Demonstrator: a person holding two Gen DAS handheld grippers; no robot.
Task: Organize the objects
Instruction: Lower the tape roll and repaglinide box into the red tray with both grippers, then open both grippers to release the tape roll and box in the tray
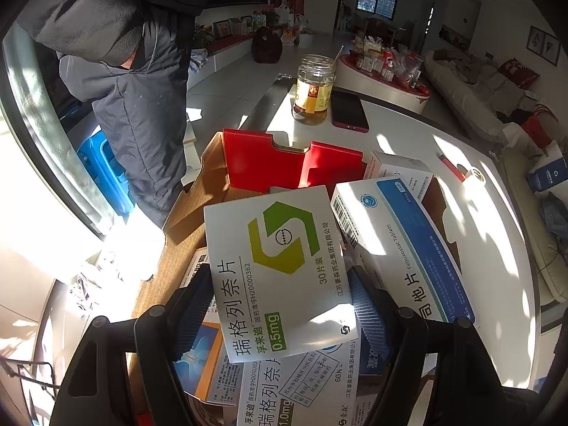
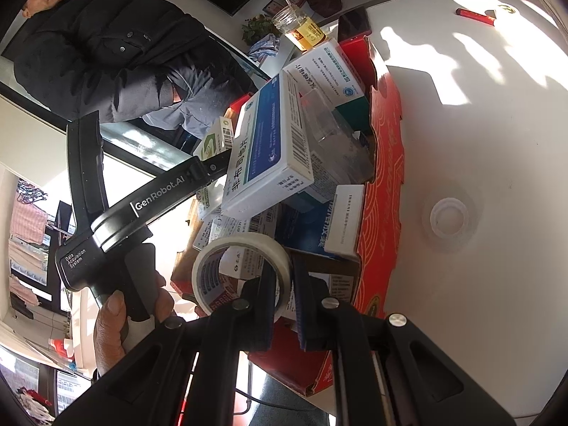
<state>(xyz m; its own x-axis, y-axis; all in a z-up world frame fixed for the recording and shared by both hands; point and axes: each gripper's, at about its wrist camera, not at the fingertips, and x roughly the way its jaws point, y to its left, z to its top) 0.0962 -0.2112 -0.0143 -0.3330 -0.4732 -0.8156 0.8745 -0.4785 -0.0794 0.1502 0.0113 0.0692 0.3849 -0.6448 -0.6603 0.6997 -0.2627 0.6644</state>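
My left gripper (image 1: 280, 301) is shut on a white medicine box with a green logo (image 1: 277, 266) and holds it above the red cardboard box (image 1: 262, 167). A blue-and-white medicine box (image 1: 401, 245) leans beside it, over several more boxes. My right gripper (image 2: 284, 305) is shut on the rim of a white tape roll (image 2: 241, 269) over the near end of the red cardboard box (image 2: 383, 213). The blue-and-white box (image 2: 269, 142) and the left gripper's body (image 2: 142, 206) show in the right wrist view.
A glass jar (image 1: 314, 88) and a dark phone (image 1: 348, 110) stand on the white table beyond the box. A red pen (image 1: 452, 167) lies to the right. A clear tape roll (image 2: 449, 220) lies on the table (image 2: 479, 124). A person in a dark jacket (image 1: 142, 106) stands at the left.
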